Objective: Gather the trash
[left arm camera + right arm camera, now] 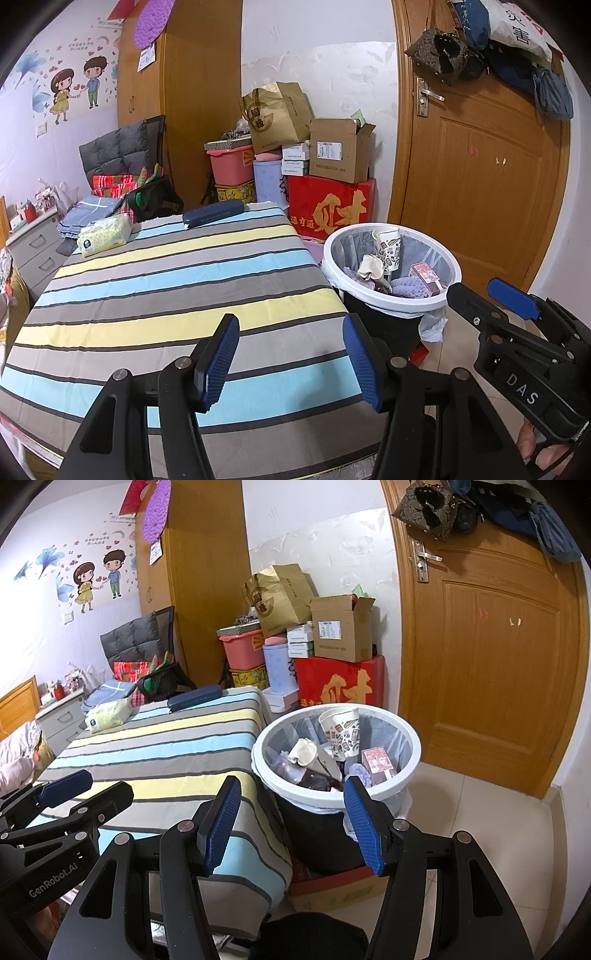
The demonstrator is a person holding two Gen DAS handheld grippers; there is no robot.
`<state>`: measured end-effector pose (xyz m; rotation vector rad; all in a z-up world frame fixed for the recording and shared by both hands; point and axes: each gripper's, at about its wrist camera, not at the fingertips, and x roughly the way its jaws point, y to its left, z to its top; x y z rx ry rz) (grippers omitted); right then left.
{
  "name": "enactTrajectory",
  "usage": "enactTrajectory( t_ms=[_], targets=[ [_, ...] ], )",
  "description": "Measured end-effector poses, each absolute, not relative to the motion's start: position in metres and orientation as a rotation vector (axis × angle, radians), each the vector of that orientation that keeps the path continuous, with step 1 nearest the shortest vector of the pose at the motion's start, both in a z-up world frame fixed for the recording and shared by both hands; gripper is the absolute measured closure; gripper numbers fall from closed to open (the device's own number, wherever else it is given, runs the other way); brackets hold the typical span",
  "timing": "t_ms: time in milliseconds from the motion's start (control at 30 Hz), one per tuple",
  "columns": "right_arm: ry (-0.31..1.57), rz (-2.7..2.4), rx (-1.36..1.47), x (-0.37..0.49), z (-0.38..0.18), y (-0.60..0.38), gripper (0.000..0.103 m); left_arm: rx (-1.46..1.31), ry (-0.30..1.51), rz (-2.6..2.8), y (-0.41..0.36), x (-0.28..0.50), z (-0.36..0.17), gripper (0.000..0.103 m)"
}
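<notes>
A white-rimmed trash bin (392,306) (338,799) with a clear liner stands on the floor right of the striped table (166,291) (162,746). It holds a printed paper cup (341,733), crumpled paper (303,752), a pink carton (378,762) and other trash. My left gripper (291,362) is open and empty above the table's near right edge. My right gripper (291,827) is open and empty, just in front of the bin. It also shows in the left wrist view (480,299).
A tissue pack (105,234) and a dark blue case (213,213) lie at the table's far end. Stacked boxes, a red box (332,210) and a paper bag stand against the wall behind. A wooden door (480,166) is at the right.
</notes>
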<state>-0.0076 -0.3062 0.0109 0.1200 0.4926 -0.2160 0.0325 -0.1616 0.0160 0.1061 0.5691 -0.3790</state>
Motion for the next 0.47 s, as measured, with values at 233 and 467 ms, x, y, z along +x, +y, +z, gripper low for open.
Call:
enactTrajectory(
  t_ms=[233,467],
  targets=[
    [0.492,-0.214,0.120,-0.0074,0.0108,-0.3058,0.044,0.104,0.567,-0.379,-0.1616,0.0312,0.0157,0.045],
    [0.495,-0.214,0.118,-0.0068,0.0104,-0.3052,0.043,0.106,0.570,-0.379,-0.1621,0.0295,0.0156,0.045]
  ],
)
